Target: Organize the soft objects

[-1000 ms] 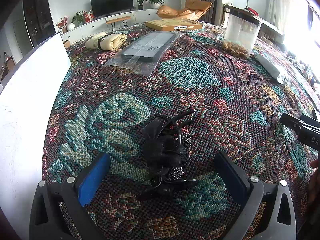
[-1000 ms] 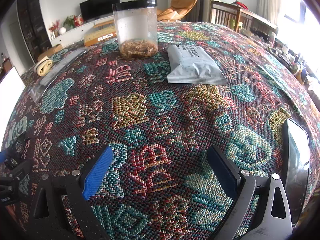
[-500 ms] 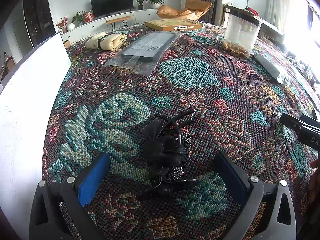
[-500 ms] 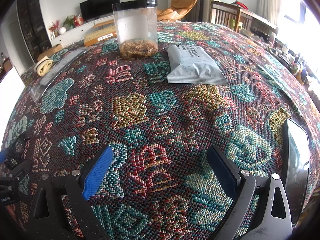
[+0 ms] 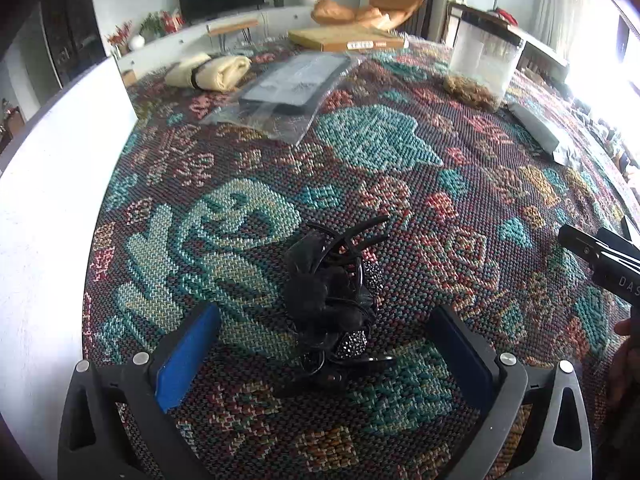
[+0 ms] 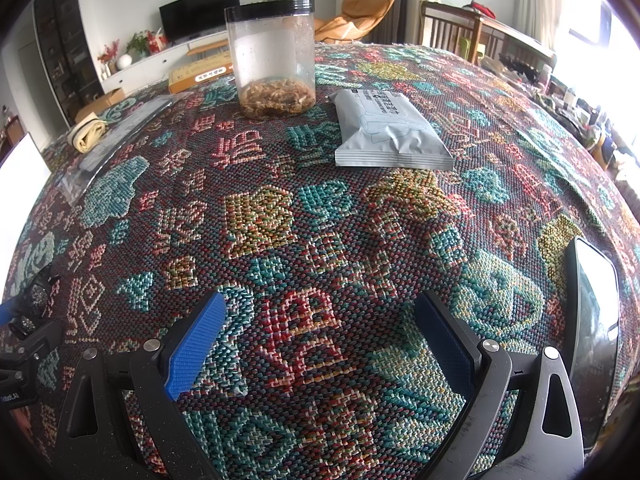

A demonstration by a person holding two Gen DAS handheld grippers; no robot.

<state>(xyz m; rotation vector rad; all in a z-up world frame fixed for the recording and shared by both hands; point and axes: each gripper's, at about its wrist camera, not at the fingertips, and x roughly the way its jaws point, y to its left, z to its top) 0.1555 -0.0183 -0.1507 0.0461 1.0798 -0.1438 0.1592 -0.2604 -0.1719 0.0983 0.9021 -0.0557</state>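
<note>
– Did anything move just now?
– No. My left gripper (image 5: 324,344) is spread wide around the black hair ties (image 5: 332,296), not pinching yet. My right gripper (image 6: 320,332) is spread over bare cloth (image 6: 280,216). At twelve o'clock, far off, stands the jar (image 6: 272,56). I should squeeze next.

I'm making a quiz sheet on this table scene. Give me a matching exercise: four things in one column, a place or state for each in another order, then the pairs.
Things:
1. hair clips
2. jar
3. wipes pack
4. beige roll

Places or states:
A. lying flat just right of the jar
B. upright, black lid on, brown bits at the bottom
C. far end of the cloth, near a clear plastic bag
D. between the open left gripper's fingers, not gripped

Pairs: 1-D, 2-B, 3-A, 4-C
</note>
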